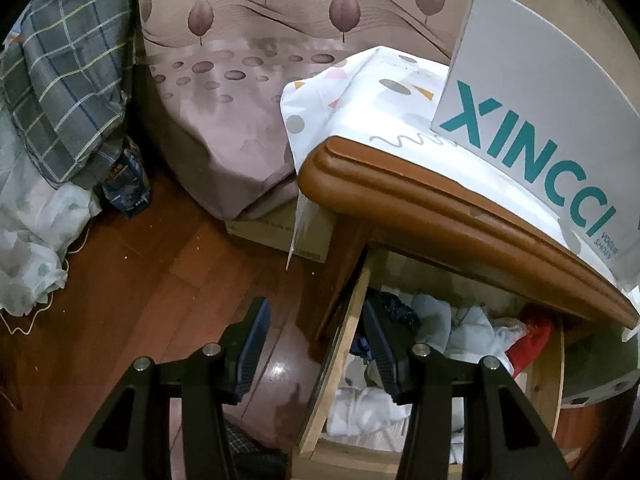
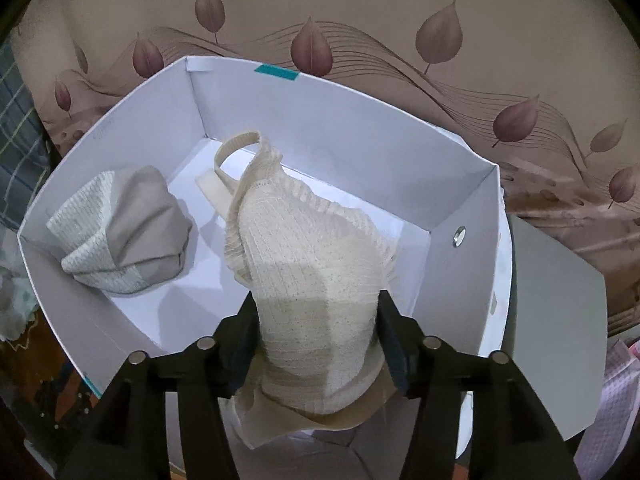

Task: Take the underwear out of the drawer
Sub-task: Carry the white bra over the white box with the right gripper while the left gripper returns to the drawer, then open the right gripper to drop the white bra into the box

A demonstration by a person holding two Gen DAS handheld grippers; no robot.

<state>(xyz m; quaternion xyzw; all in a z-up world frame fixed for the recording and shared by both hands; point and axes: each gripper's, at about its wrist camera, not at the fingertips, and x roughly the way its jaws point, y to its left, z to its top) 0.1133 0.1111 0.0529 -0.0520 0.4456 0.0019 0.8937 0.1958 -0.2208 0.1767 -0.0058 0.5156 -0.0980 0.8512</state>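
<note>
- Left wrist view: a grey box lid leans upright on the nightstand, printed "XINCCI" in teal, with small "VOGUE SHOES" beneath
- Left gripper points steeply down over the side wall of the open drawer, jaws apart with nothing between them; mixed clothes lie jumbled in the drawer
- Right wrist view: right gripper tilts down into a white box
- Cream underwear sits between its jaws, slumped onto the box floor; whether the pads still press it I cannot tell
- A folded grey piece lies to the left in the box
</note>
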